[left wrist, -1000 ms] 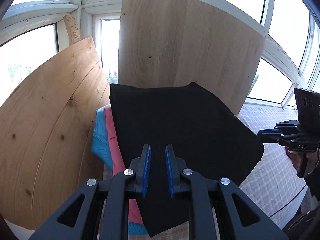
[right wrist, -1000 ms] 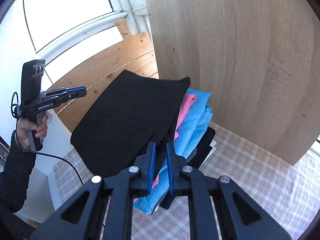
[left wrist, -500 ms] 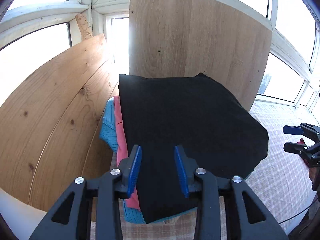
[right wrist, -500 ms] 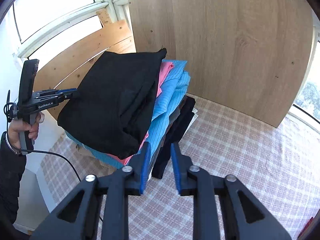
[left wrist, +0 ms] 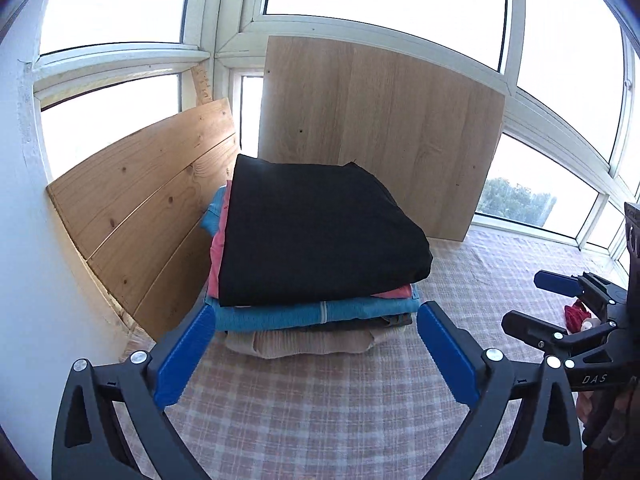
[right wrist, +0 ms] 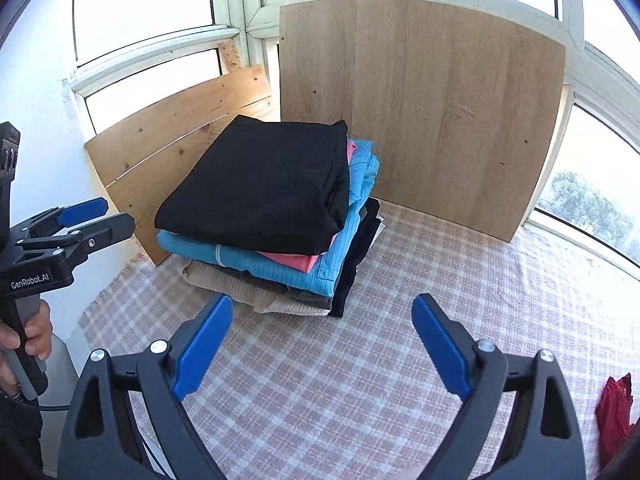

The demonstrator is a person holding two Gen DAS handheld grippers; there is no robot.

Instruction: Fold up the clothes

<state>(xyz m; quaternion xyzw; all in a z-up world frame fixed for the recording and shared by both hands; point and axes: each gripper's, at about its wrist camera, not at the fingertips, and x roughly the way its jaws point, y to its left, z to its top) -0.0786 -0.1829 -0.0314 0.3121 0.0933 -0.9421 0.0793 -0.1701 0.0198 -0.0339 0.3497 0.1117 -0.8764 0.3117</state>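
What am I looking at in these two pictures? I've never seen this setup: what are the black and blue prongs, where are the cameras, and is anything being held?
There is no robot. A person holds a handheld gripper in each hand, and each carries a wide-angle camera looking forward along its jaws. The blue prongs at the bottom of each picture are those jaws. The left camera shows the left gripper; the right camera shows the right gripper, with the person's hand gripping the other tool at the edge. Both sets of jaws are opening with nothing between them. On the checked cloth sits a stack of folded clothes, topped by a black garment. A red item lies to the right. Wooden boards lean behind.
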